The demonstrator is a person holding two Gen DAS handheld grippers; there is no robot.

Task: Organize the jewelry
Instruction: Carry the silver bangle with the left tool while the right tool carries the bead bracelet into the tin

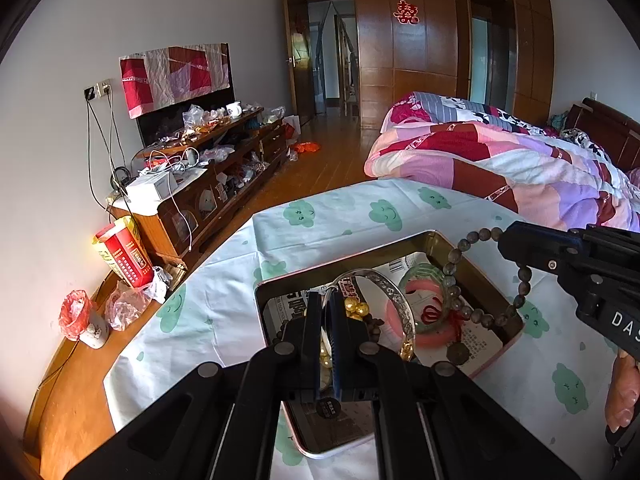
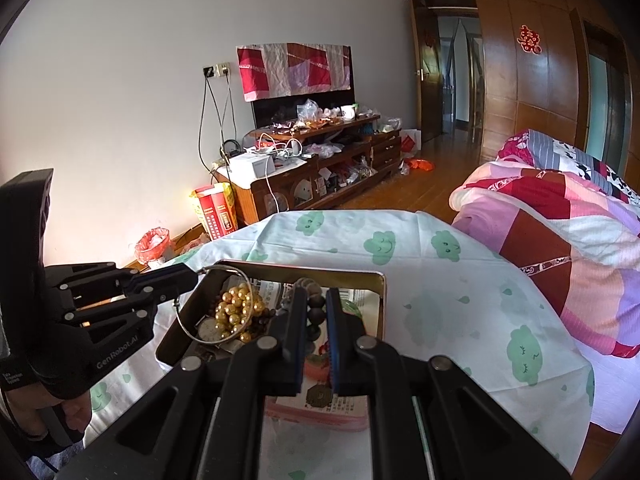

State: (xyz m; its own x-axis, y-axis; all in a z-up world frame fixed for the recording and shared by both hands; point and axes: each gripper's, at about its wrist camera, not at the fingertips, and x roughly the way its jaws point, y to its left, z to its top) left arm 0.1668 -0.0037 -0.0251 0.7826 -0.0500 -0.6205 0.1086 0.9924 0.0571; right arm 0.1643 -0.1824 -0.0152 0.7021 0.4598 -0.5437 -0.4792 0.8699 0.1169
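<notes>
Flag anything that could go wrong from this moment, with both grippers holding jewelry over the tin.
1. The left gripper pinches only the thin rim of the silver bangle; it could slip or twist free.
2. The dark bead bracelet hangs in a loop from the right gripper and could snag the pink bangle below.
3. Either piece could drop onto the gold beads in the tin and tangle.

I see the tin tray [image 1: 436, 242] sitting on the clothed table [image 1: 224, 280], with the bed [image 1: 520, 160] behind it to the right and the TV cabinet [image 1: 224, 176] along the wall to the left. Inside the tray, the gold beads [image 2: 236, 308] lie left, the bangles [image 1: 424, 304] right. My left gripper [image 1: 329, 344] holds a silver bangle [image 1: 380, 292] over the tray; my right gripper [image 2: 314, 332] holds the bead bracelet [image 1: 480, 276] above its right side.
</notes>
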